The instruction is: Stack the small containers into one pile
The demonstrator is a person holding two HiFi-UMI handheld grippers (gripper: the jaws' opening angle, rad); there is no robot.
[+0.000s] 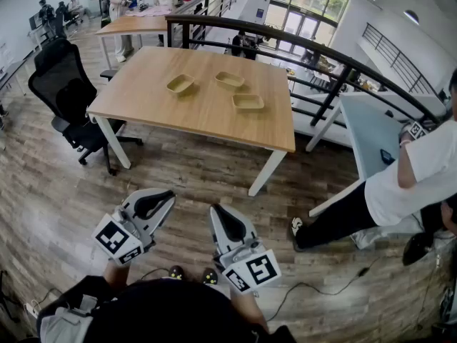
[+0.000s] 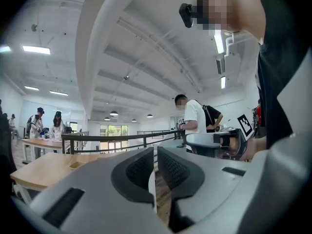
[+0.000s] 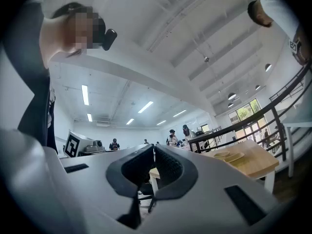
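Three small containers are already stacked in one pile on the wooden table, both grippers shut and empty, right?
Not stacked: the head view shows the three small containers lying apart on the wooden table. Left gripper and right gripper are shut and empty.

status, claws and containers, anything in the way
Left claw and right claw shut, empty, short of the table. Left container, middle container, right container lie apart, unstacked. Nothing between claws and table.

My left gripper (image 1: 158, 200) and right gripper (image 1: 221, 220) sit side by side near my body, pointing away. Both have their jaws together.
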